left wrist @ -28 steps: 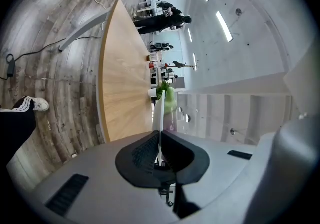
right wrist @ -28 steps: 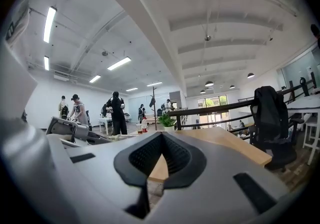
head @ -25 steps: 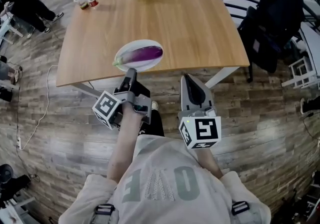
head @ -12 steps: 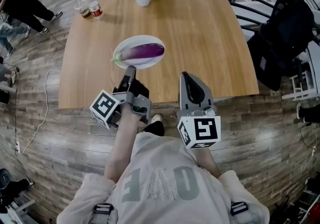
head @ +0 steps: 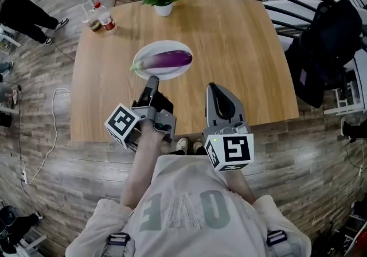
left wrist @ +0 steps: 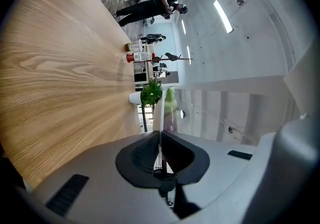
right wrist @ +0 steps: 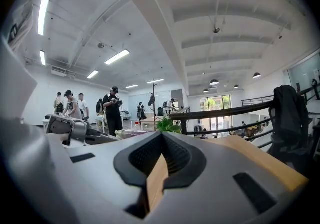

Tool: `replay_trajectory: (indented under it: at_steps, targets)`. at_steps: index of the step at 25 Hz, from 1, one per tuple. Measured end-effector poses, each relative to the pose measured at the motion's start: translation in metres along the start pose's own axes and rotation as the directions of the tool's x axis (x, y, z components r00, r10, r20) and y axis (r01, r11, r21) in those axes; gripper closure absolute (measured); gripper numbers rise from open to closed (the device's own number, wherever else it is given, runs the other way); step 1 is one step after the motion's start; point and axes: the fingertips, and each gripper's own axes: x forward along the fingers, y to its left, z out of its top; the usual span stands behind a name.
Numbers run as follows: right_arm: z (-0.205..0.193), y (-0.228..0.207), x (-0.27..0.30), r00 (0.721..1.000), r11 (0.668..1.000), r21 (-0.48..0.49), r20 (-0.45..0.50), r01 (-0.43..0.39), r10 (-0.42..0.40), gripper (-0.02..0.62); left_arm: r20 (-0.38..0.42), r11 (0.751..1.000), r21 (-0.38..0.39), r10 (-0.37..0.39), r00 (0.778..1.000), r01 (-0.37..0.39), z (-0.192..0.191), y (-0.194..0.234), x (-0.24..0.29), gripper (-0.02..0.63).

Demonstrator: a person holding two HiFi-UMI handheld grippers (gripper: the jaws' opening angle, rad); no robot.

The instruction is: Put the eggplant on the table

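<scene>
Wooden table [head: 241,49] carries the eggplant [head: 167,59] on a white plate [head: 144,53], left of centre. Left gripper [head: 152,81] and right gripper [head: 211,86] hover at the near edge, jaws pressed together, empty. Reaching seems the step in hand; next, jaws must spread around the eggplant.

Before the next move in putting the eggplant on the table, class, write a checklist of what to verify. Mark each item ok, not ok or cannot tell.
1. The eggplant is in plain sight, lying on the plate: ok.
2. The left gripper is open for a grasp: not ok, jaws together, nothing between them.
3. The right gripper is open: not ok, jaws together, empty.
4. Either gripper is at the eggplant: not ok, both are short of the plate.
5. The table has free wood right of the plate for setting down: ok.
</scene>
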Motion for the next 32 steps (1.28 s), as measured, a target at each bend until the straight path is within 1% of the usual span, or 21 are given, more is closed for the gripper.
replay_trajectory:
  at_steps: [4, 8, 15, 18, 21, 25, 28, 32]
  targets:
    - [0.004, -0.019, 0.0, 1.0, 1.0, 0.0, -0.001, -0.002, 0.002, 0.577, -0.006, 1.0, -0.014, 0.019, 1.0, -0.019, -0.019, 0.004, 0.01, 0.586]
    - [0.006, -0.039, 0.0, 1.0, 1.0, -0.008, 0.005, -0.002, 0.003, 0.577, -0.005, 0.999, -0.033, 0.02, 1.0, -0.02, -0.037, 0.007, 0.024, 0.586]
    - [0.008, -0.065, -0.004, 1.0, 1.0, -0.006, 0.009, 0.008, -0.008, 0.577, -0.008, 0.999, -0.023, 0.025, 1.0, -0.026, -0.055, 0.01, 0.038, 0.588]
    - [0.011, -0.074, -0.006, 1.0, 1.0, -0.002, 0.016, 0.018, -0.017, 0.577, -0.008, 1.0, -0.015, 0.019, 1.0, -0.019, -0.059, 0.008, 0.043, 0.587]
    - [0.008, -0.081, -0.008, 1.0, 1.0, -0.002, 0.008, 0.028, -0.028, 0.577, -0.003, 1.0, -0.027, 0.014, 1.0, -0.014, -0.063, 0.012, 0.045, 0.586]
    - [-0.001, -0.084, -0.012, 0.999, 0.999, 0.0, -0.021, 0.042, -0.042, 0.577, -0.005, 0.999, -0.005, 0.039, 0.999, -0.039, -0.063, 0.025, 0.043, 0.587]
    - [-0.006, -0.088, -0.016, 0.997, 0.998, -0.016, -0.037, 0.067, -0.067, 0.577, -0.014, 0.998, 0.009, 0.056, 0.998, -0.055, -0.062, 0.035, 0.044, 0.586]
    - [-0.016, -0.092, -0.028, 0.993, 0.995, -0.011, -0.059, 0.102, -0.102, 0.577, -0.026, 0.998, 0.006, 0.069, 0.997, -0.069, -0.061, 0.051, 0.044, 0.586]
